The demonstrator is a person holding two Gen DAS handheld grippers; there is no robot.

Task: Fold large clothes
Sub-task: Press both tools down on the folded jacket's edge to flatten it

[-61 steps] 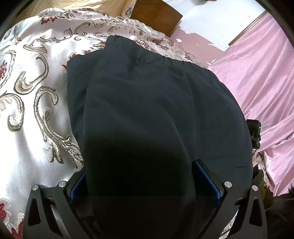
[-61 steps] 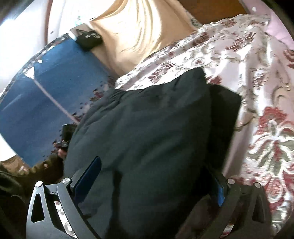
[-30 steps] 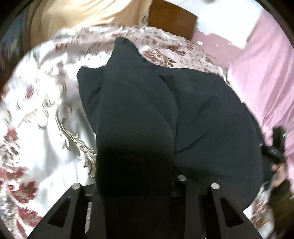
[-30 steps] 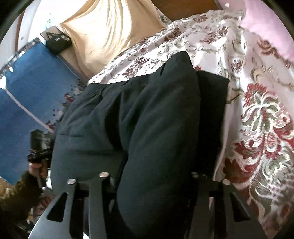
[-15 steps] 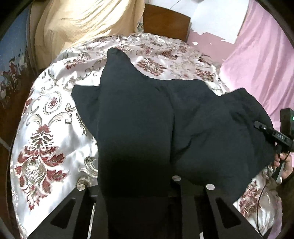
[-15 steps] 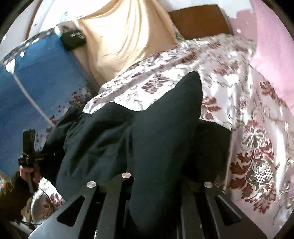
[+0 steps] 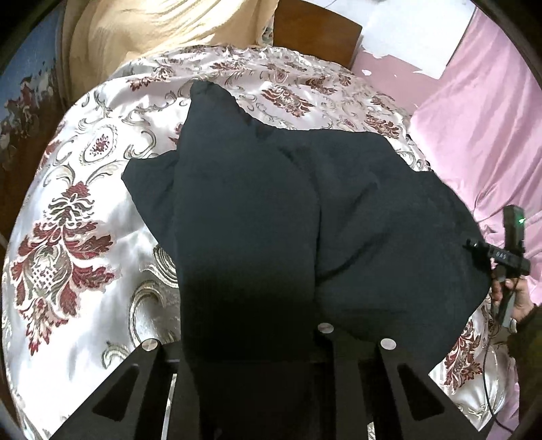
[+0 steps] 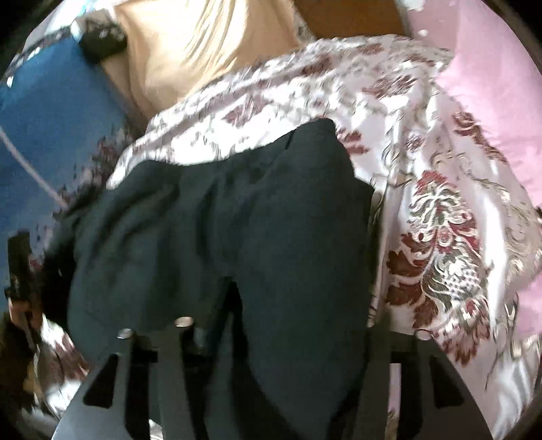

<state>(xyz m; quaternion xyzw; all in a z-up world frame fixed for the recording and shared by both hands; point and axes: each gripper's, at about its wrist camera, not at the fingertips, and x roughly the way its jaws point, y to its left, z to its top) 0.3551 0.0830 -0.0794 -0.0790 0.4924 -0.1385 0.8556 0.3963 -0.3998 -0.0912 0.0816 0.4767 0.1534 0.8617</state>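
Observation:
A large dark navy garment (image 7: 271,216) lies on a bed with a floral satin cover (image 7: 78,216). My left gripper (image 7: 250,345) is shut on a fold of the garment, which drapes over it and hides the fingertips. The right wrist view shows the same garment (image 8: 244,237), blurred. My right gripper (image 8: 281,342) is shut on another fold of it, lifted off the cover. The right gripper's body and the hand holding it show at the right edge of the left wrist view (image 7: 508,257).
A beige cloth (image 7: 162,30) and a wooden headboard (image 7: 315,30) lie at the far end of the bed. A pink sheet (image 7: 481,111) lies to the right. A blue surface (image 8: 44,128) with a black box (image 8: 101,37) borders the bed's left.
Both grippers went from open around the garment to shut on its folds. They have lifted and pulled back, so more of the bed cover shows now.

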